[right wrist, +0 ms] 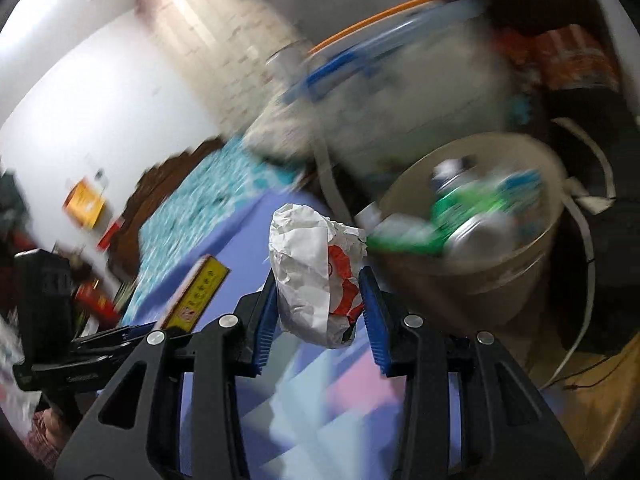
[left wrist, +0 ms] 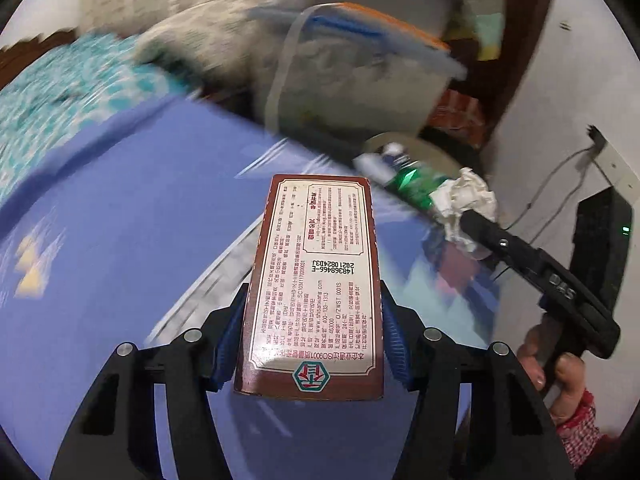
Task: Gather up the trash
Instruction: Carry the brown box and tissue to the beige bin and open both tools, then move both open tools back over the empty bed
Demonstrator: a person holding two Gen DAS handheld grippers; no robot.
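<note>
My left gripper is shut on a flat brown carton with a white printed label, held above the purple bedsheet. My right gripper is shut on a crumpled white wrapper with red print. In the left wrist view the right gripper shows at the right with the wrapper at its tip, near the bin. The round tan trash bin stands just right of the wrapper and holds a green bottle and other trash. The left gripper with the carton shows at the lower left.
A teal patterned blanket and a grey pillow lie beyond the sheet. A big white bag with blue and orange trim stands behind the bin. A black device and cables are by the wall at the right.
</note>
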